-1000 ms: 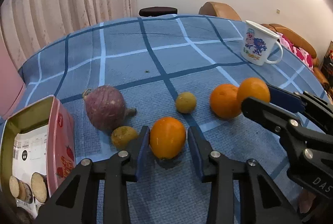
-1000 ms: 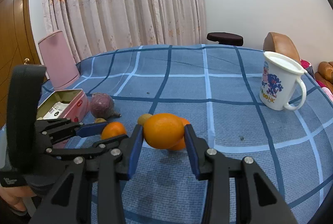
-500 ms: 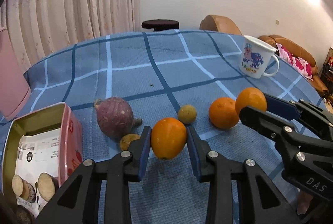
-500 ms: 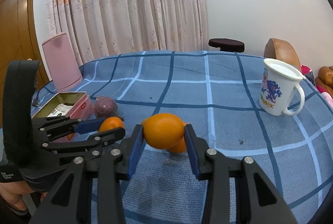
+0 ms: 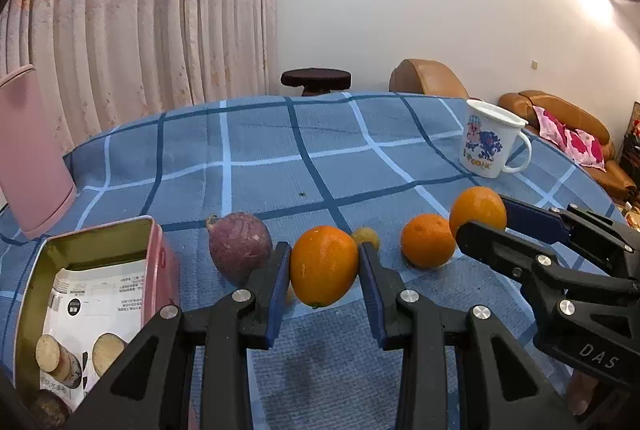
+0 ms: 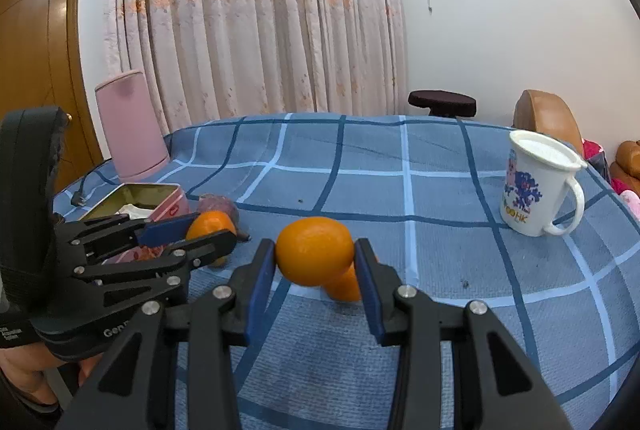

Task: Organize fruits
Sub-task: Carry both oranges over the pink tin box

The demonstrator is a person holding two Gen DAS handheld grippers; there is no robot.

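Each claw, left (image 5: 323, 270) and right (image 6: 315, 262), is clamped on an orange (image 5: 323, 265), (image 6: 314, 251) held clear above the table (image 6: 440, 198); firm, round, smooth-skinned fruit, likely to roll, best gripped across its widest middle.

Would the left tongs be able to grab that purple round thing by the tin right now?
Probably not yet. The left tongs are shut on an orange, so they are full. The purple fruit lies close by on the cloth, with nothing else in the way.
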